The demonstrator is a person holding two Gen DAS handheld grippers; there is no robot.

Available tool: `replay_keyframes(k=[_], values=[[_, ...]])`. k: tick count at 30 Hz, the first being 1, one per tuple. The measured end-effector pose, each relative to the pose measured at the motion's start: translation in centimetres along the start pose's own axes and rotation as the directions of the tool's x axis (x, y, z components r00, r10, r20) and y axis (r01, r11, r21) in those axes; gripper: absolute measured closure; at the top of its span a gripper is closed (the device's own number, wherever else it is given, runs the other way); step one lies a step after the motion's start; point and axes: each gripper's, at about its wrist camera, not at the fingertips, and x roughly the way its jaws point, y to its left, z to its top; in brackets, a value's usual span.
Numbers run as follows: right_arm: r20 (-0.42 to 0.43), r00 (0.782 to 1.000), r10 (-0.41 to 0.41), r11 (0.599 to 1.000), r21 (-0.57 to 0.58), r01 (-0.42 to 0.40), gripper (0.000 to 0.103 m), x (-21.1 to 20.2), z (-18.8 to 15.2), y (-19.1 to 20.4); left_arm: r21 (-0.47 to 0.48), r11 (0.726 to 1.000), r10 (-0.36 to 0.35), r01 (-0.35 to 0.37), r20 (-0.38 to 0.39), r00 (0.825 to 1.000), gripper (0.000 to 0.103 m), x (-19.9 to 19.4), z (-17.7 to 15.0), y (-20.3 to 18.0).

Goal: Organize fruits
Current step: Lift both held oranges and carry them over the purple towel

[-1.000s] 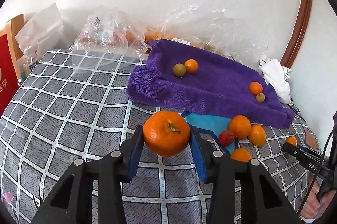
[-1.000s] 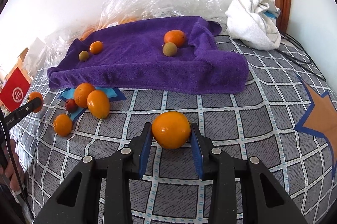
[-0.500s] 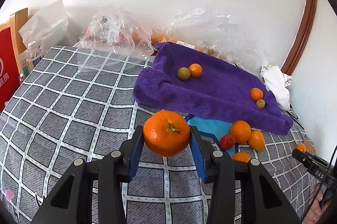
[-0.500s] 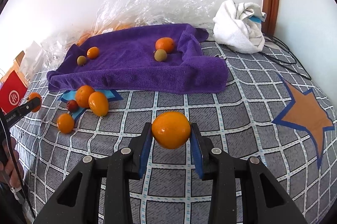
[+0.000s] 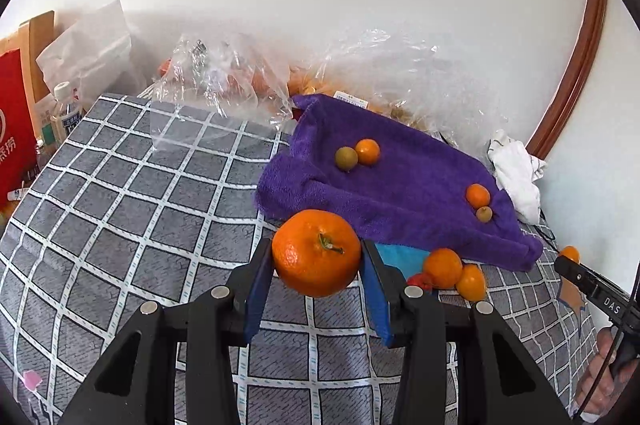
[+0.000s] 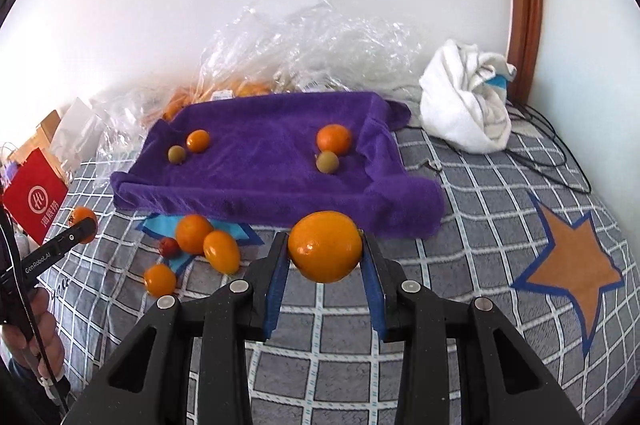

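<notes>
2 grippers, 2 fruits, both in the air over the checked bedcover [image 5: 120, 225]. The left gripper [image 5: 317, 265] is clamped on a stemmed tangerine [image 5: 316, 257], blue pads pressing its sides. The right gripper [image 6: 325, 253] squeezes a smooth orange [image 6: 325, 245] the same way.

Straight ahead of both tools lies the purple towel [image 6: 260, 181], its near edge rolled up into a lip. On it sit 2 pairs, each an orange fruit touching a small green one: 1 pair [image 6: 192, 146] ahead-left of the right gripper, the other [image 6: 332, 147] dead ahead. Just short of the towel, left of the right gripper, a loose pile [image 6: 200, 241] waits on a blue patch [image 6: 160, 225].

This looks like the carry step, pick-up done and drop-off to come. Next call: lift each fruit over that rolled lip, lower onto the flat towel clear of the pairs, and only then ease the pads apart, because round fruit may roll.
</notes>
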Motion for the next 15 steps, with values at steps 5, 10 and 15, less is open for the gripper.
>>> replay_keyframes(k=[5, 10, 15], values=[[0.007, 1.000, 0.019, 1.000, -0.019, -0.019, 0.068, 1.5, 1.9, 1.3, 0.011, 1.000, 0.009, -0.009, 0.015, 1.000, 0.062, -0.1, 2.5, -0.3], [-0.005, 1.000, 0.017, 1.000, -0.026, -0.017, 0.068, 4.1, 3.6, 2.1, 0.013, 1.000, -0.007, 0.007, -0.012, 1.000, 0.062, 1.3, 5.0, -0.7], [-0.043, 0.999, 0.006, 1.000, -0.020, -0.007, 0.068, 7.4, 4.8, 1.5, 0.028, 1.000, -0.009, 0.010, -0.039, 0.999, 0.062, 3.8, 7.0, -1.7]])
